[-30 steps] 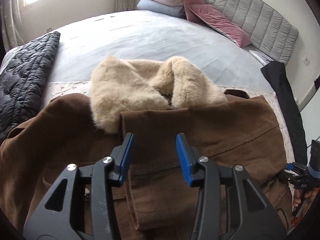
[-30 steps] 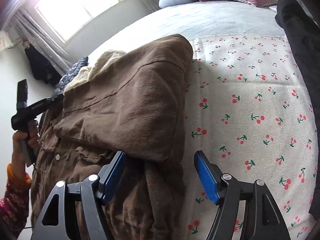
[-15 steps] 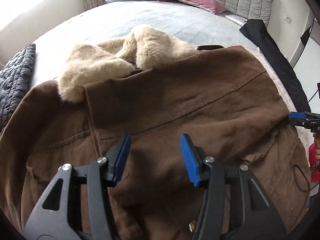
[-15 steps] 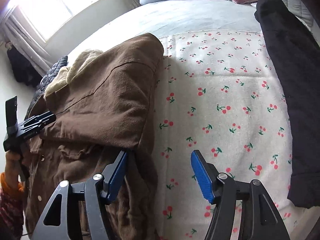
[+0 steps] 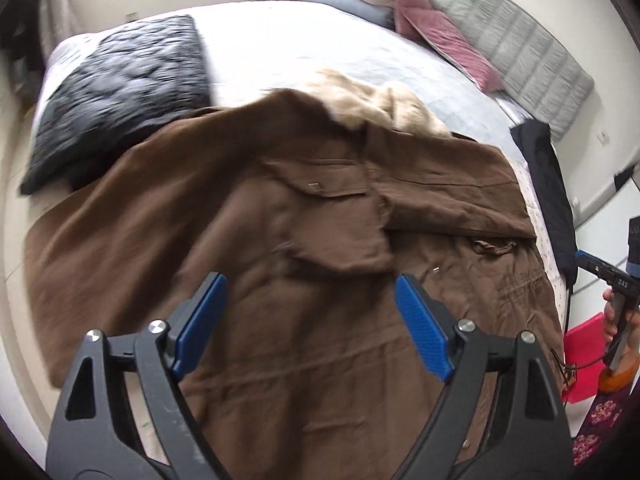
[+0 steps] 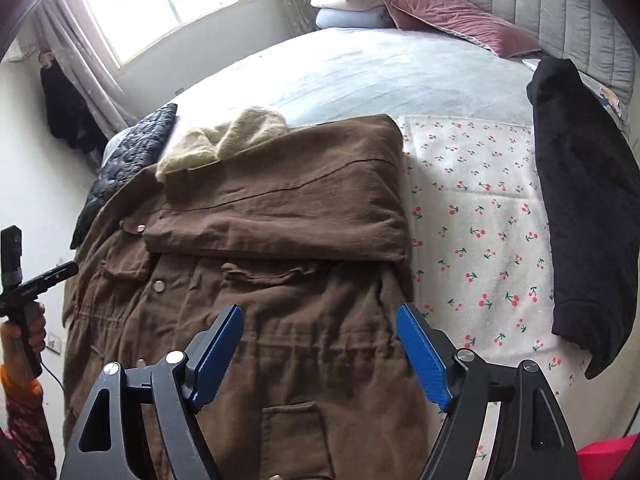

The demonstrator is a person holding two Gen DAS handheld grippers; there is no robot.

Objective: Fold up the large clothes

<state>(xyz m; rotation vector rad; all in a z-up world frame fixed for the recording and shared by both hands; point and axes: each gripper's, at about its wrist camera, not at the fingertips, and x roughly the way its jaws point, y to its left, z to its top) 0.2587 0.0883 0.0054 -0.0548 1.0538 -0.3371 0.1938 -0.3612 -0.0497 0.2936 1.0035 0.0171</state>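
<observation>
A large brown coat (image 5: 280, 248) with a beige fur collar (image 5: 372, 104) lies front up on the bed. Its right sleeve is folded across the chest (image 6: 288, 208). My left gripper (image 5: 310, 320) is open and empty, held above the coat's middle. My right gripper (image 6: 320, 356) is open and empty above the coat's lower right part (image 6: 304, 340). The right gripper also shows at the right edge of the left wrist view (image 5: 608, 280), and the left one at the left edge of the right wrist view (image 6: 32, 280).
A black quilted jacket (image 5: 116, 92) lies left of the coat. A black garment (image 6: 580, 200) lies at the right on the cherry-print sheet (image 6: 480, 216). Pink pillows (image 6: 460, 20) and folded bedding (image 6: 352, 4) sit by the grey headboard (image 5: 500, 48). A red object (image 5: 584, 360) is below the bed edge.
Both grippers have pulled back and up from the coat, and their jaws stand wider. The left view has swung left, so the coat's left side and the quilted jacket show.
</observation>
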